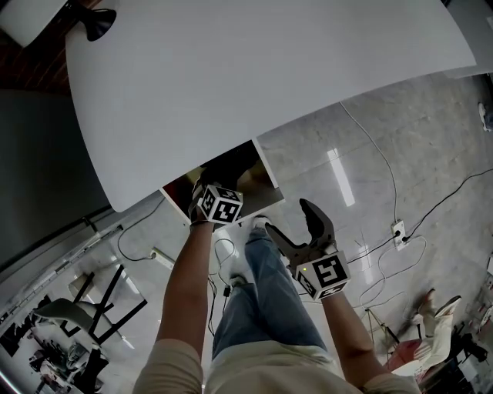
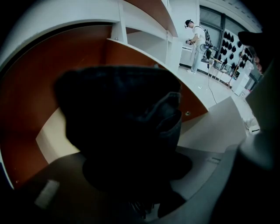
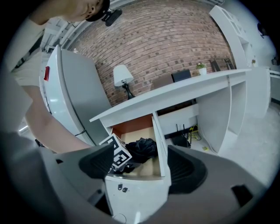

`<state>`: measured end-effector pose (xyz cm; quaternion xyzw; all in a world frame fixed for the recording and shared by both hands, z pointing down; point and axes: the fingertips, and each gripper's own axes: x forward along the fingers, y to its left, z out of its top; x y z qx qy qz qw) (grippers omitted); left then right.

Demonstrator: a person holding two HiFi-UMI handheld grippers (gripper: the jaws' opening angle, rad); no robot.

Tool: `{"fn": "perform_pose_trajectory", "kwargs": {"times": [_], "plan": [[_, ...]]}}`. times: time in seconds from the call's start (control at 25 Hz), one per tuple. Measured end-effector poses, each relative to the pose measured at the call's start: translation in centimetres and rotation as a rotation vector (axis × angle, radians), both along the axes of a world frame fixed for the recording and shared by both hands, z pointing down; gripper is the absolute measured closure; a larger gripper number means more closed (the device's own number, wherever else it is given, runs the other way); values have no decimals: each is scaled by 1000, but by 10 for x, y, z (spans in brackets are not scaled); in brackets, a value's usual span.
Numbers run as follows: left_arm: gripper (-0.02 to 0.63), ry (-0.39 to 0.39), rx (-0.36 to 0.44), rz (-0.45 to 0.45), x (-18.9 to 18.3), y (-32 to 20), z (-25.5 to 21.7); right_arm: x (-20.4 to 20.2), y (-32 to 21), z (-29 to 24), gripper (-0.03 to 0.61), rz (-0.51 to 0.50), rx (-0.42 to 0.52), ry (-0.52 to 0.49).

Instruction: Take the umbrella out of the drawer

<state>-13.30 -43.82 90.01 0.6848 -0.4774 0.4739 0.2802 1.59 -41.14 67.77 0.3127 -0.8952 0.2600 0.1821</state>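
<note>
A black folded umbrella (image 3: pixel 142 149) lies in the open drawer (image 3: pixel 160 144) under the white desk. In the left gripper view the umbrella (image 2: pixel 118 127) fills the middle as a dark mass against the drawer's brown walls. My left gripper (image 1: pixel 218 185) reaches down into the drawer (image 1: pixel 266 173) at the umbrella, its marker cube (image 1: pixel 219 205) above the drawer front. Its jaws are lost in the dark, so I cannot tell whether they press on the umbrella. My right gripper (image 1: pixel 289 217) hangs in front of the drawer, open with nothing between its fingers.
The white desk top (image 1: pixel 231 77) juts over the drawer, with a black lamp (image 1: pixel 96 23) at its far corner. A grey cabinet (image 3: pixel 74 87) stands left of the desk. Cables and a power strip (image 1: pixel 398 229) lie on the floor at right. My legs (image 1: pixel 262 285) are below the drawer.
</note>
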Motion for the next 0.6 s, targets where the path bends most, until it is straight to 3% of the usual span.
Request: {"fn": "perform_pose_trajectory", "kwargs": {"times": [0.6], "plan": [[377, 127, 228, -40, 10, 38, -132, -7, 71, -68, 195, -7, 103, 8]]}}
